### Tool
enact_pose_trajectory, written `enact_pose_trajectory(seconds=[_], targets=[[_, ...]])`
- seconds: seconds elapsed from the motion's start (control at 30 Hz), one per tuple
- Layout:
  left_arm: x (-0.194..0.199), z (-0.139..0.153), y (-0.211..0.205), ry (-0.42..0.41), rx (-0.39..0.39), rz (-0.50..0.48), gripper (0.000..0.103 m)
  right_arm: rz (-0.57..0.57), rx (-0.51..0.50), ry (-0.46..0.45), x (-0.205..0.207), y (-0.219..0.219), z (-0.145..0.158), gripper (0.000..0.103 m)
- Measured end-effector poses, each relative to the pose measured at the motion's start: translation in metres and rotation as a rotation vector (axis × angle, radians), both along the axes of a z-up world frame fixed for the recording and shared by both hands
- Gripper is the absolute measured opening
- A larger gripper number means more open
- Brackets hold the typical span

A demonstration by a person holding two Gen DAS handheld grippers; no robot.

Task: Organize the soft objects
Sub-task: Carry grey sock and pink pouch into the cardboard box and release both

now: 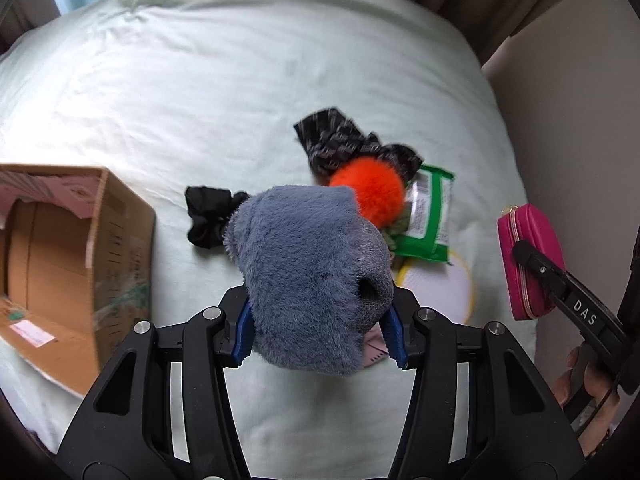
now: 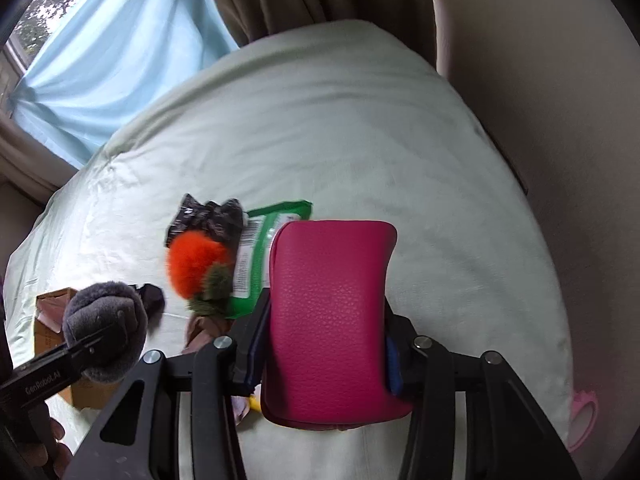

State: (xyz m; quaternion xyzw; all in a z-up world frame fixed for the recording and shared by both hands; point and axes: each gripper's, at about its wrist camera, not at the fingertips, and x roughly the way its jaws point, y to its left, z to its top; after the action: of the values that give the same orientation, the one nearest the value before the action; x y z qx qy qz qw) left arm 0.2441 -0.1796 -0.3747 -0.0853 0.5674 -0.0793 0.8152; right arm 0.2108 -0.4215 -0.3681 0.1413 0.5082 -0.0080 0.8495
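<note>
Grey plush [image 1: 308,276] is covering left gripper's [image 1: 320,340] fingertips and part of a pink item at 5 o'clock. Magenta pouch [image 2: 328,316] is hiding right gripper's [image 2: 324,364] pads. Cardboard box [image 1: 60,260] is running off at 9 o'clock. Patterned black cloth [image 1: 352,148] is blurring.

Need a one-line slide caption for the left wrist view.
Left gripper clamps a grey-blue plush above the bed, cardboard box at left.
</note>
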Motion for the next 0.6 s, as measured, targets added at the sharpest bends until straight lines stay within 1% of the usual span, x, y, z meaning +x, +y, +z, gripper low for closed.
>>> enact_pose_trajectory(seconds=[0.07,0.1,0.13,0.23,0.3,0.4,0.5,0.6], targets=[[-0.007,0.026,0.004,-0.029,-0.007,-0.004,0.048,0.01,-0.021,-0.021,-0.009,0.006,0.027,0.043],[-0.012,0.04,0.006,-0.047,-0.009,-0.008,0.048,0.012,-0.025,-0.026,-0.012,0.007,0.036,0.042],[-0.015,0.054,0.009,-0.066,-0.009,-0.013,0.048,0.016,-0.035,-0.04,-0.017,0.011,0.054,0.043],[-0.029,0.095,0.017,-0.123,-0.007,-0.024,0.048,0.03,-0.069,-0.076,-0.029,0.025,0.092,0.042],[-0.038,0.118,0.027,-0.154,-0.007,-0.02,0.048,0.041,-0.087,-0.112,-0.039,0.038,0.124,0.043],[-0.051,0.15,0.049,-0.19,-0.009,-0.002,0.048,0.06,-0.093,-0.147,-0.05,0.062,0.157,0.043],[-0.063,0.177,0.077,-0.219,-0.005,0.017,0.048,0.087,-0.087,-0.169,-0.059,0.087,0.179,0.043],[-0.072,0.194,0.108,-0.247,0.011,0.04,0.048,0.116,-0.069,-0.198,-0.065,0.122,0.201,0.043]])
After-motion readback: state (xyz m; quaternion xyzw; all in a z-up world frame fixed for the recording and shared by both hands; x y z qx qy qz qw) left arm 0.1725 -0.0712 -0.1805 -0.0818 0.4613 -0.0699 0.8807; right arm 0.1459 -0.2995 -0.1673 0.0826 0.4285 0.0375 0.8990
